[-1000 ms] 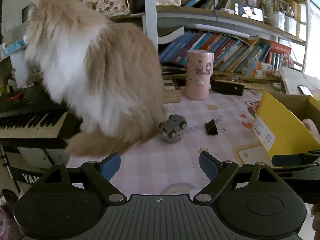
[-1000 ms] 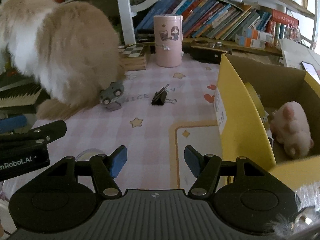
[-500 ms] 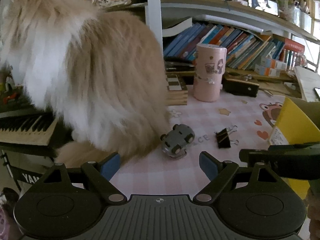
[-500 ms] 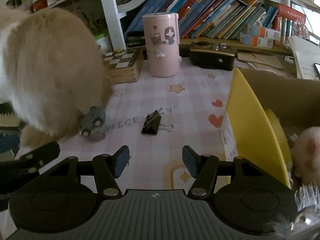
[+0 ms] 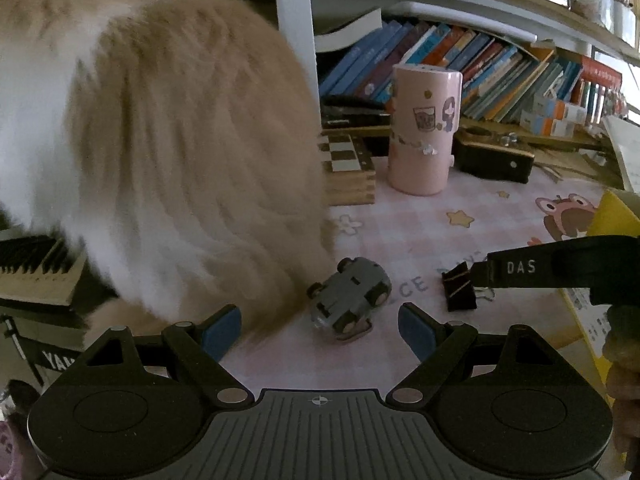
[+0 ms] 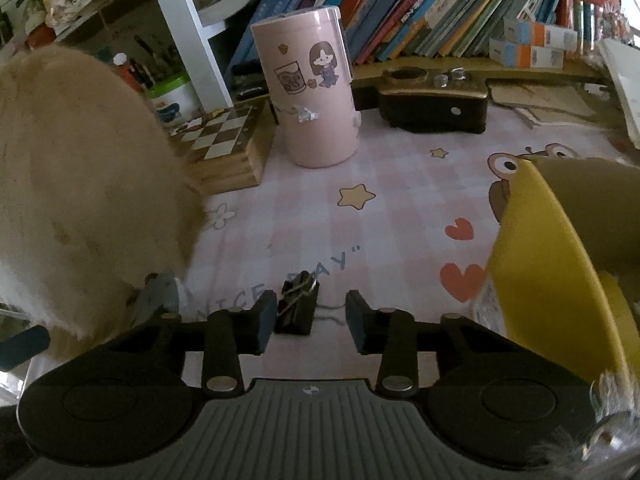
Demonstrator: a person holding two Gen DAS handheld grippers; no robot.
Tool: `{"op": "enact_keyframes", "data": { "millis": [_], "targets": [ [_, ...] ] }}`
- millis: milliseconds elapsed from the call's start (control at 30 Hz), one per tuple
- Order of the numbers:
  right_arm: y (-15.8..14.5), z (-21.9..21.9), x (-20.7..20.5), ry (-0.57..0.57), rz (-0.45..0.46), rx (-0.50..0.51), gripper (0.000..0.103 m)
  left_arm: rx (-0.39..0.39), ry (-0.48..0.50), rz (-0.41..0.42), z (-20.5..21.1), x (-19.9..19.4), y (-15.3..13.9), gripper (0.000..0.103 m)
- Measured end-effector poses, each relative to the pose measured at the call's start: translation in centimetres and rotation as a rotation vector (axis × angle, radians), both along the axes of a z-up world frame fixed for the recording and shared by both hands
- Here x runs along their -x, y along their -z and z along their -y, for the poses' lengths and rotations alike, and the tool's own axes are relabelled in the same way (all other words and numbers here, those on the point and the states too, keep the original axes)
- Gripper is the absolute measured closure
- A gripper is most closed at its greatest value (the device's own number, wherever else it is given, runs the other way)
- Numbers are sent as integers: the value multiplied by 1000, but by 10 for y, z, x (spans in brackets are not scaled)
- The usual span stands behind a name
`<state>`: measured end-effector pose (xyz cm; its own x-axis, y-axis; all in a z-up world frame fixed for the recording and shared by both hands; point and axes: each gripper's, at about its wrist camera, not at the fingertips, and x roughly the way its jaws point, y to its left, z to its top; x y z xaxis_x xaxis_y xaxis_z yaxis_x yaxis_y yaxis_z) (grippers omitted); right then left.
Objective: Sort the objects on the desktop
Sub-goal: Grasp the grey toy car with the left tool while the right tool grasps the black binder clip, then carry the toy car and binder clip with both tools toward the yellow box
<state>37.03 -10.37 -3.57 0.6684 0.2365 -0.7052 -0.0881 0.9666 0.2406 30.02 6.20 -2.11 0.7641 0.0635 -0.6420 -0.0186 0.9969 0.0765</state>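
Bookshelves (image 6: 420,4) packed with leaning books are running along the far edge of a table covered by a pink checked mat (image 6: 304,216) printed with stars and hearts. Filling the left side, a fluffy cream and white cat (image 5: 160,152) is sitting with its rump over the mat's left edge. At the right edge a yellow cardboard box (image 6: 552,264) is standing open. Toward the far edge, a pink cylinder tin (image 6: 308,92) is standing upright beside a wooden chessboard box (image 6: 224,148), with a dark case (image 6: 434,108) just to its right. Near the cat's fur, a small gray toy car (image 5: 350,294) is lying tilted on the mat. The left gripper (image 5: 320,330) is hovering with its jaws spread wide, the car just ahead between them. The right gripper (image 6: 310,320) is reaching over a black binder clip (image 6: 298,308), its jaws parted on either side, the left pad just beside the clip.
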Motion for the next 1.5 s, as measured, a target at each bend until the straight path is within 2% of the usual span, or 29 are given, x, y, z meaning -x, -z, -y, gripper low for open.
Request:
{"op": "enact_keyframes", "data": {
  "millis": [67, 267, 500, 667, 767, 900, 1067, 1500],
  "targets": [
    [3, -1, -6, -7, -7, -3, 75, 0, 10, -1, 3, -6, 3, 19],
    [10, -3, -17, -23, -20, -8, 79, -17, 48, -24, 14, -25, 15, 20],
    [15, -3, -25, -32, -33, -18, 81, -39, 64, -45, 20, -43, 29, 20],
    [17, -3, -27, -39, -35, -23, 85, -59, 70, -57, 22, -51, 36, 29],
    [18, -3, -27, -50, -36, -34, 91, -73, 63, -55, 22, -53, 39, 40],
    [15, -6, -26, -64, -22, -37, 94, -66, 74, -56, 20, -52, 39, 42],
    [7, -7, -20, -75, 8, -37, 101, -44, 85, -49, 17, -42, 31, 42],
    [-14, -5, 17, -95, 36, -17, 101, 37, 65, -10, -1, 11, 2, 42]
  ]
}}
